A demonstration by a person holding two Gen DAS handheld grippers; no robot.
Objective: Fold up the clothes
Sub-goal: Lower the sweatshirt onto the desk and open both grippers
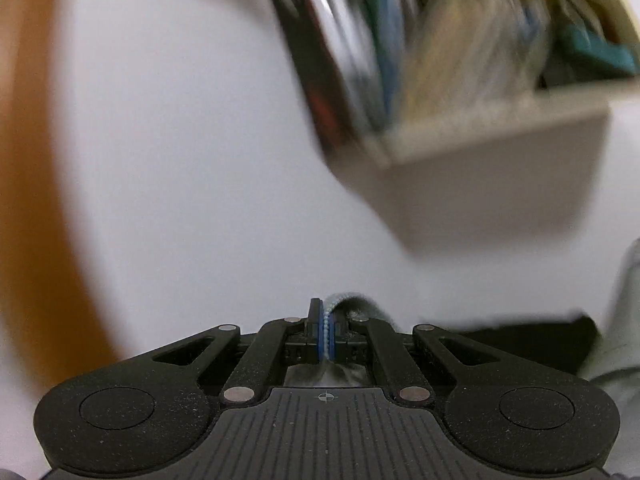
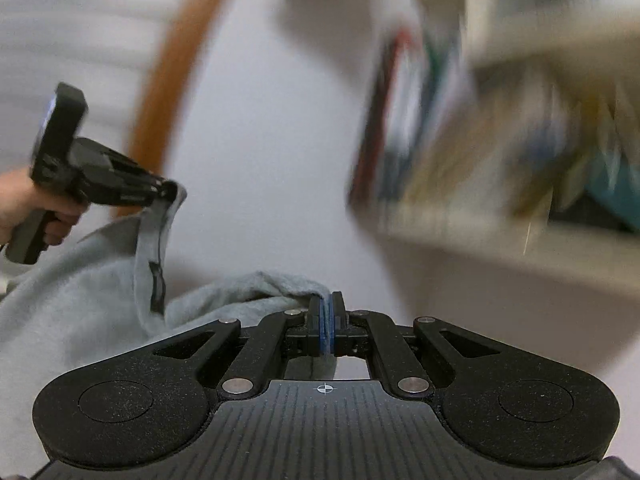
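Left wrist view. The left gripper [image 1: 327, 334] is seen with its matte black, grainy linkage arms drawn in and its blue pads pressed together on a fold of soft grey knit, the grey garment [image 1: 349, 305]. The cloth is pinched at the very tips and curls off to the right of them; more of it is glimpsed at the right edge. Beyond the gripper a smooth white table [image 1: 180, 160] is noted, rimmed with an orange-brown band. Up and right of the gripper, a pale boxy organizer [image 1: 500, 152] packed with upright, blurred items is recorded.

Right wrist view. The right gripper [image 2: 327, 330] is likewise closed, jaws pinching a fleecy edge of the same garment [image 2: 80, 300], which spreads left of the tips in loose folds. Further left, the other gripper [image 2: 166, 194] is seen gripped by a hand [image 2: 24, 208], a ribbed hem with a dark tag hanging from its tip. The organizer [image 2: 500, 248] is smeared with blur, up and right of the gripper.
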